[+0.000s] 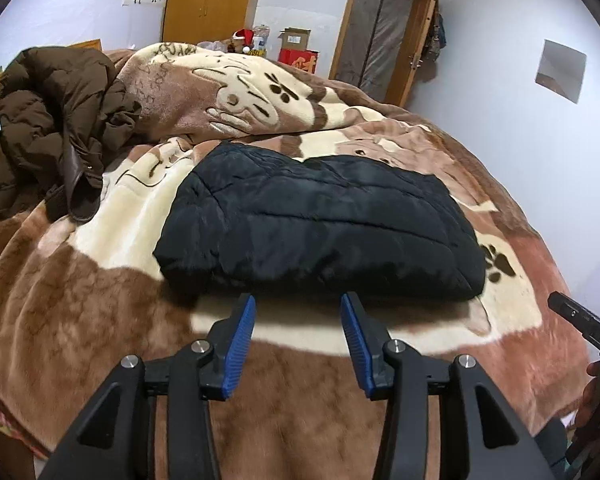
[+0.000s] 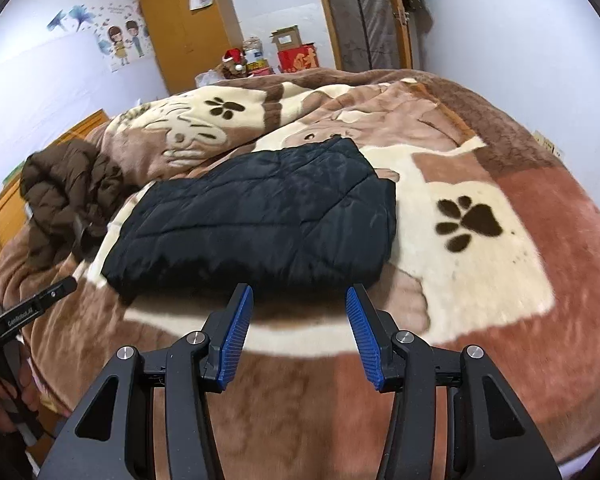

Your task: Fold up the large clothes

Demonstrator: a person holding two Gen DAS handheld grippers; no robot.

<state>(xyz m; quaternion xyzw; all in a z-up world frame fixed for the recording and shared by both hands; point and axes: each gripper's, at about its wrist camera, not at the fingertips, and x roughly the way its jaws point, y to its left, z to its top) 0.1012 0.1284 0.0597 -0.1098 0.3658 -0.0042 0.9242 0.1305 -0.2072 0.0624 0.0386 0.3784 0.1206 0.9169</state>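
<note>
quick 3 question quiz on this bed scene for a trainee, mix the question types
1. True or false: the black quilted jacket lies folded flat on the brown and cream fleece blanket.
2. Multiple choice: the crumpled brown puffer coat, seen from the left wrist view, lies A) left of the black jacket, B) on top of it, C) between the left gripper's fingers.
3. Fill in: the right gripper is ____ and holds nothing.

Key: 1 true; 2 A; 3 open
</note>
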